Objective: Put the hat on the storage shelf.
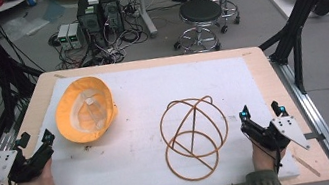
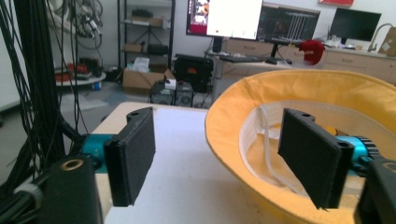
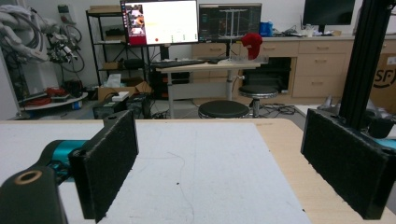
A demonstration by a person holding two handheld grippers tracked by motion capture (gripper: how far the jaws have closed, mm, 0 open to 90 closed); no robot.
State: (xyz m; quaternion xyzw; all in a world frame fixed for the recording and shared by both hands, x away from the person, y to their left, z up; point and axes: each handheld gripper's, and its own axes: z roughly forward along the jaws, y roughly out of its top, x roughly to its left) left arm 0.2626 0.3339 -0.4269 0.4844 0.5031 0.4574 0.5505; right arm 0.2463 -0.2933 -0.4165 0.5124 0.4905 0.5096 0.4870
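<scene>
Nearest the person's side of the table, the left gripper [image 1: 34, 139] rests at the left edge of the white mat [image 1: 143, 96], held in the left hand [image 1: 39, 182]; its jaws stand wide apart with nothing between them. In the left gripper view the yellow hat [image 2: 289, 93] lies just ahead and to one side, upside down, its pale lining and a clear strap showing inside; one jaw stands in front of the brim, though whether it touches I cannot tell. At the mat's right edge the right gripper [image 1: 260, 109] sits in the right hand [image 1: 263, 157], jaws likewise spread wide and empty; its own view looks across bare mat and the wooden table [image 3: 289, 163] rim.

Between the two grippers, nearer the right one, lies the wire frame [image 1: 194, 135], a set of tan hoops crossing one another, flat on the mat and well apart from the hat; the hat sits towards the mat's far left corner.

Beyond the table stand two black stools [image 1: 201, 15] and a cluster of computer boxes [image 1: 98, 12] amid cables. Farther off, a desk carries lit monitors [image 3: 161, 21], their writing too small to read; a cardboard box [image 3: 385, 74] at the far right shows the letters "SF".
</scene>
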